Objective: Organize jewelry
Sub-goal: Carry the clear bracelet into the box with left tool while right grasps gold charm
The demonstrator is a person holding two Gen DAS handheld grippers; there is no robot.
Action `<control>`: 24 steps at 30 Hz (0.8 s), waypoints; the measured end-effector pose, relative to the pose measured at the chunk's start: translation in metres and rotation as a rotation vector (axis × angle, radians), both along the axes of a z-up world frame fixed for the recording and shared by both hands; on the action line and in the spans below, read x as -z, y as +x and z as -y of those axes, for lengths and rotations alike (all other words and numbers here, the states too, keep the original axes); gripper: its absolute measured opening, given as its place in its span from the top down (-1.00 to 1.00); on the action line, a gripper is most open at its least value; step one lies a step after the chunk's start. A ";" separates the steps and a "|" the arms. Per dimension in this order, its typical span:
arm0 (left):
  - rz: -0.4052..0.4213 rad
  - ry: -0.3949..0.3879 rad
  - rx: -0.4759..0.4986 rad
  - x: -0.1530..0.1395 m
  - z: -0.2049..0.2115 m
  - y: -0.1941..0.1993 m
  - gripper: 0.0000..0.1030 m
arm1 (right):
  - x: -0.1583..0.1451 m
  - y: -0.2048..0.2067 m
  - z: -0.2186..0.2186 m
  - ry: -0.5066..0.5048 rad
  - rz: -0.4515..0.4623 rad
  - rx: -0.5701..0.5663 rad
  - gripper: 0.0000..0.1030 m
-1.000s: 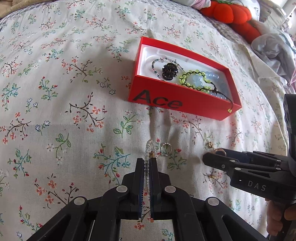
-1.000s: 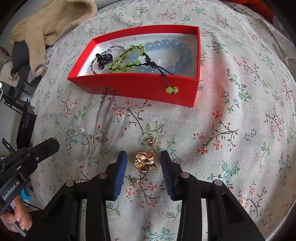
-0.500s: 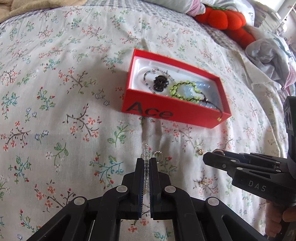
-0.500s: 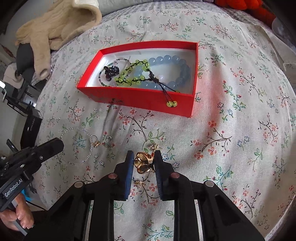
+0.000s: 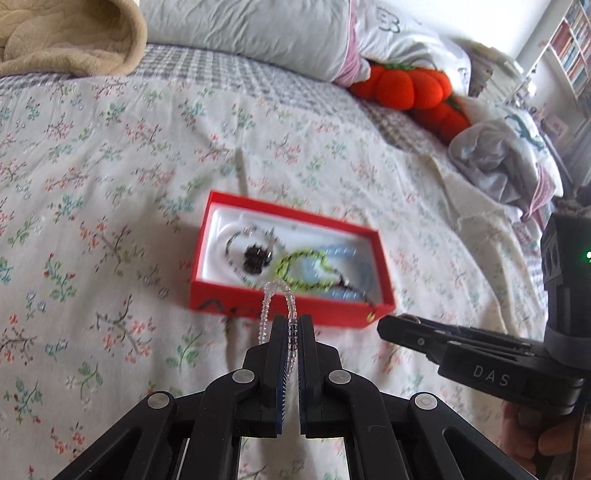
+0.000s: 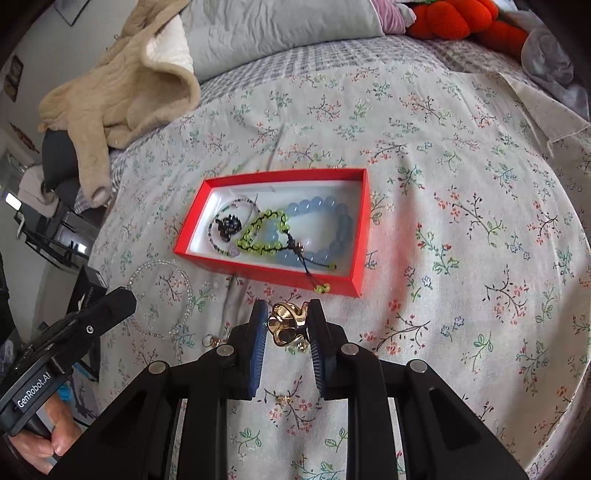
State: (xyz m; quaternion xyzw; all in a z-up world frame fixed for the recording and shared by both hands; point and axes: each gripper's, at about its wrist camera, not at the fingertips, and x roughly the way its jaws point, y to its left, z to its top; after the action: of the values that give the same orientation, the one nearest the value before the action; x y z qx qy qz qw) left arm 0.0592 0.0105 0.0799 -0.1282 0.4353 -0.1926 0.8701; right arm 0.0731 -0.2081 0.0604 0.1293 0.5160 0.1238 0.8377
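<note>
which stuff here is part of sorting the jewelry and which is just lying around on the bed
Part of the job:
- red box
- clear bead bracelet, in the left hand-held gripper
- gold piece, in the right hand-held gripper
- small gold bits on the bedspread

Just lying about:
- beige jacket
- orange plush
- pillow

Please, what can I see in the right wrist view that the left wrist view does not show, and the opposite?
Only the right wrist view shows the gold ornament clamped in the right gripper, and small gold pieces on the bedspread. Only the left wrist view shows the bookshelf. Both show the red box, the clear bead bracelet held by the left gripper, and the orange plush.
</note>
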 end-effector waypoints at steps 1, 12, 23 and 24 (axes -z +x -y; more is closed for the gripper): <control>0.009 -0.014 -0.003 -0.001 0.001 0.004 1.00 | -0.002 0.002 0.002 0.007 0.007 0.008 0.55; 0.007 -0.223 -0.060 0.011 0.009 0.056 1.00 | -0.009 0.025 0.013 0.059 0.072 0.070 0.55; -0.012 0.009 -0.193 0.043 0.009 0.077 1.00 | 0.006 0.040 0.009 0.037 0.046 0.078 0.55; -0.016 0.015 -0.197 0.045 0.009 0.078 1.00 | 0.007 0.041 0.009 0.034 0.043 0.080 0.55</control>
State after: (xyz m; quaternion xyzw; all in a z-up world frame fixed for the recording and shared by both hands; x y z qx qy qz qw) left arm 0.1372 0.0019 0.0353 -0.1653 0.4290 -0.1018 0.8822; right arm 0.1144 -0.2166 0.0532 0.1615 0.4903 0.1019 0.8504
